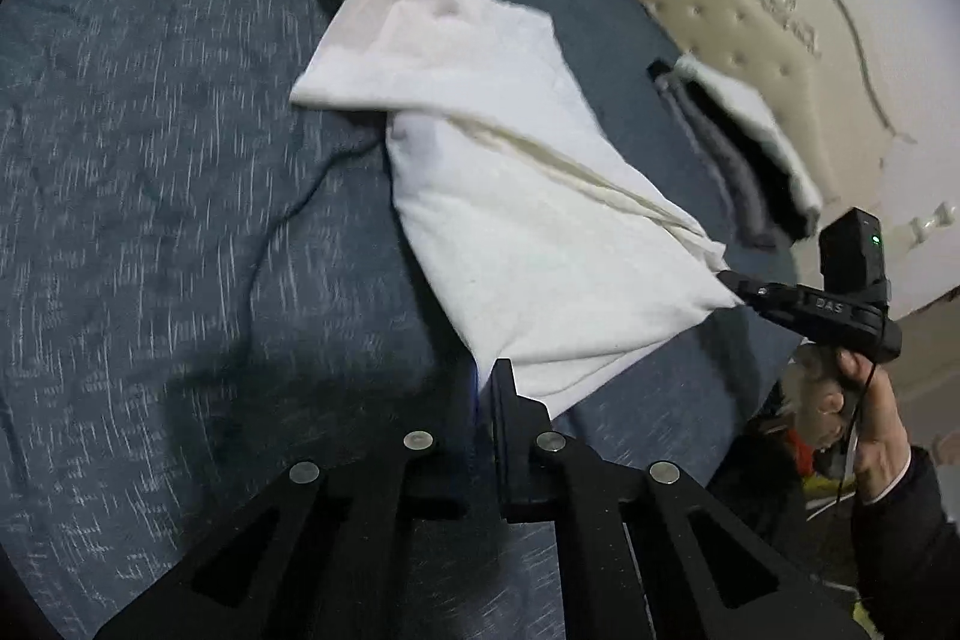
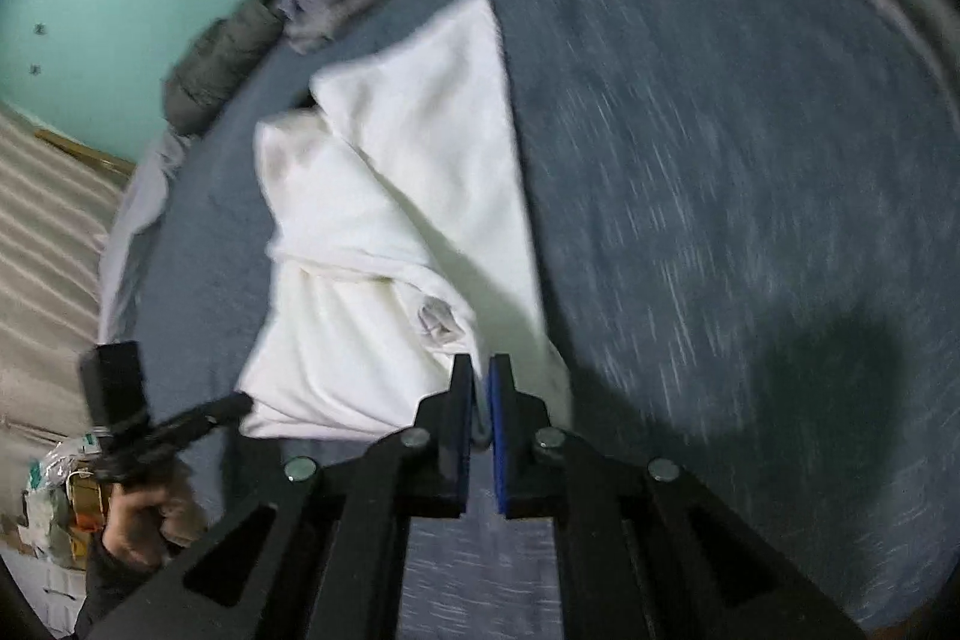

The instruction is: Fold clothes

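Left wrist view: left gripper [image 1: 486, 388] and right gripper [image 1: 729, 280] each clamp white garment [image 1: 498, 196] corners above blue bedspread [image 1: 150, 160].

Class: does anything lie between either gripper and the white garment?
Nothing visible does. The left gripper and right gripper each already pinch a near corner of the white cotton garment on the blue-grey speckled bedspread.
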